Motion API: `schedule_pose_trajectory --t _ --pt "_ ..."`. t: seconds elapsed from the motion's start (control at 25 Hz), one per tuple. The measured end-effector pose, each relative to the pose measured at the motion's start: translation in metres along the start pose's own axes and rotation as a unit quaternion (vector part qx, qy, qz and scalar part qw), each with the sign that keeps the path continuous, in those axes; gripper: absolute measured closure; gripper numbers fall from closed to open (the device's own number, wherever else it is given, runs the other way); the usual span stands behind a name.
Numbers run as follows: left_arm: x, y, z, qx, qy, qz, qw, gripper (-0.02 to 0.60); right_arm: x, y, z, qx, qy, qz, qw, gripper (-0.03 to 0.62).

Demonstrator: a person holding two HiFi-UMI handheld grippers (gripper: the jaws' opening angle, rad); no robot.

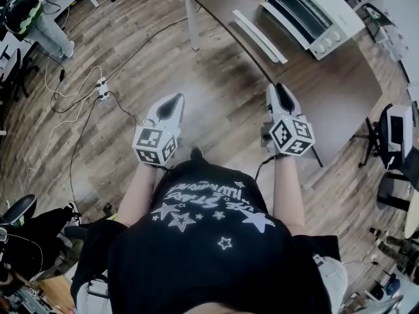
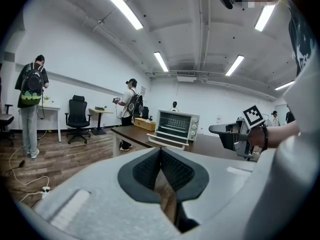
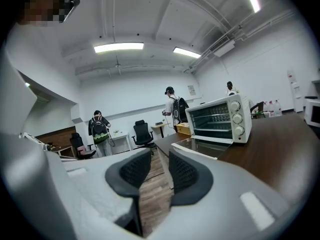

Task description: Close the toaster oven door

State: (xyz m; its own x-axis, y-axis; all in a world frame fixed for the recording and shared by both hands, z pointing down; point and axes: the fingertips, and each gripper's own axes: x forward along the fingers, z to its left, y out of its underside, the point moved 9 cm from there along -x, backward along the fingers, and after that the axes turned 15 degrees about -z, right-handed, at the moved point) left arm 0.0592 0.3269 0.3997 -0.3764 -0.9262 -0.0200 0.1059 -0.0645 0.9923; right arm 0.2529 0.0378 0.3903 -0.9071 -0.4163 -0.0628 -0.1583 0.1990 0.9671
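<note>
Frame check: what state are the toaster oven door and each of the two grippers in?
toaster oven door: open, folded down about level in front of the toaster oven.
left gripper: jaws together, nothing held, in the air short of the table.
right gripper: jaws apart, nothing between them, not touching the door.
</note>
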Motion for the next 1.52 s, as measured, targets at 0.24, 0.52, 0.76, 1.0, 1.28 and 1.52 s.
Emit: schedule_pose_trajectory --t 0.24,0.52,0.76,1.0,1.28,1.52 --pt "0.020 -0.003 0.047 -0.006 0.007 0.008 0.9999 0.571 0.035 0.005 0.008 -0.003 0.032 -0.003 0.999 0.474" --pt "0.044 0.003 0.082 -0.019 0.008 0.022 0.9995 0.571 0.070 0.019 0.007 -0.005 0.051 0.016 0.999 0.474" --pt "0.095 0.005 0.094 -0.012 0.035 0.023 0.9990 0.571 0.103 0.031 -0.021 0.000 0.079 0.016 0.997 0.474" --pt "0.170 0.009 0.117 -0.006 0.066 0.044 0.9969 0.571 0.148 0.047 -0.054 -0.001 0.120 0.020 0.993 0.474" --pt "0.289 0.008 0.119 0.009 0.142 0.068 0.9876 0.571 0.180 0.052 -0.108 0.001 0.187 0.028 0.982 0.474" --pt "0.373 0.010 0.103 0.017 0.187 0.079 0.9791 0.571 0.186 0.043 -0.157 0.008 0.242 0.020 0.970 0.474"
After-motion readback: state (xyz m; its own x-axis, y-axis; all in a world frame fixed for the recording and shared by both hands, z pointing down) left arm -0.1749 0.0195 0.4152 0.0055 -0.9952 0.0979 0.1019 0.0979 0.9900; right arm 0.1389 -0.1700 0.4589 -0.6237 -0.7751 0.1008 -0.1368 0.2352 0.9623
